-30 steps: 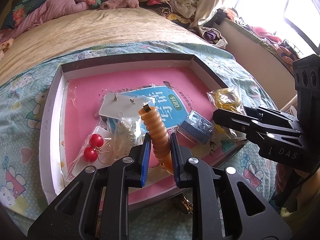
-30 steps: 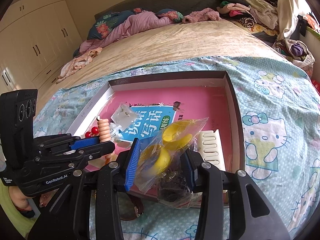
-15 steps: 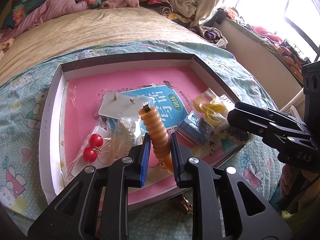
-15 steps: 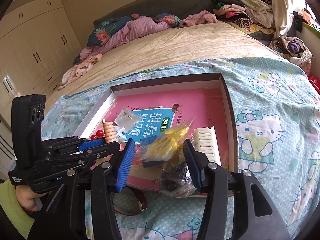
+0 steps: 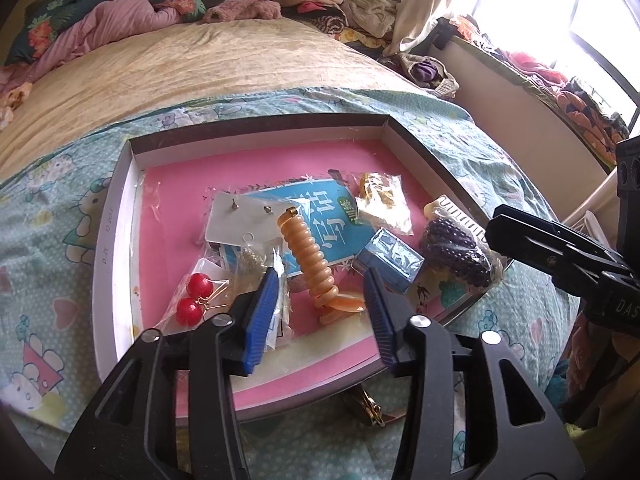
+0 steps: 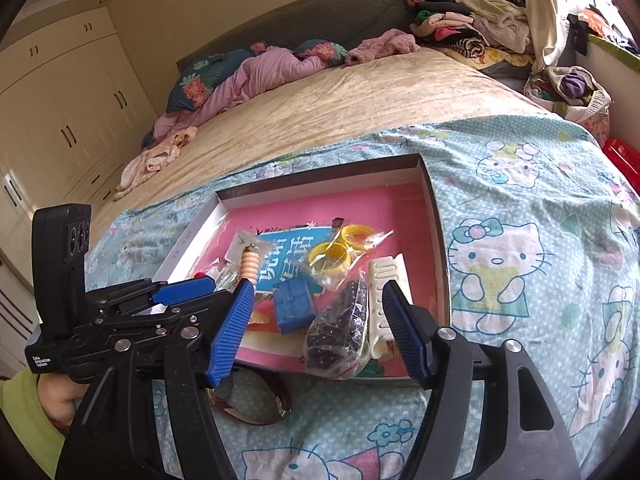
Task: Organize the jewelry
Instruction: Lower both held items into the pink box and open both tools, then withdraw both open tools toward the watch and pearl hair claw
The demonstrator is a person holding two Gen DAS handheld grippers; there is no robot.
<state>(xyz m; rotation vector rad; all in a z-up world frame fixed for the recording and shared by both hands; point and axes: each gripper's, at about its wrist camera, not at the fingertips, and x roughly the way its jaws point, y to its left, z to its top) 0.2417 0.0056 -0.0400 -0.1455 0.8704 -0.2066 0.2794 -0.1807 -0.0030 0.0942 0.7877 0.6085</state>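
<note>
A shallow box tray (image 5: 116,216) with a pink floor lies on the bedspread. An orange coiled bracelet (image 5: 310,256) rests in it between the fingers of my left gripper (image 5: 318,284). Those jaws are opening and the pads stand clear of the coil. My right gripper (image 6: 319,296) hovers at the tray's (image 6: 434,216) near edge with its jaws opening. A bag of dark beads (image 6: 340,332) lies between them untouched. A bag of yellow rings (image 6: 340,252), a blue box (image 6: 294,304) and a white comb (image 6: 386,280) lie farther in.
Red ball earrings (image 5: 196,296) and a card of stud earrings (image 5: 240,220) sit at the tray's left. A brown strap (image 6: 256,404) lies on the bedspread under the tray's front edge. Piled clothes and bedding line the far side of the bed.
My left jaws have let go of the orange coil. The right jaws released the bag of yellow rings, which dropped into the tray, and the right gripper drew back a little.
</note>
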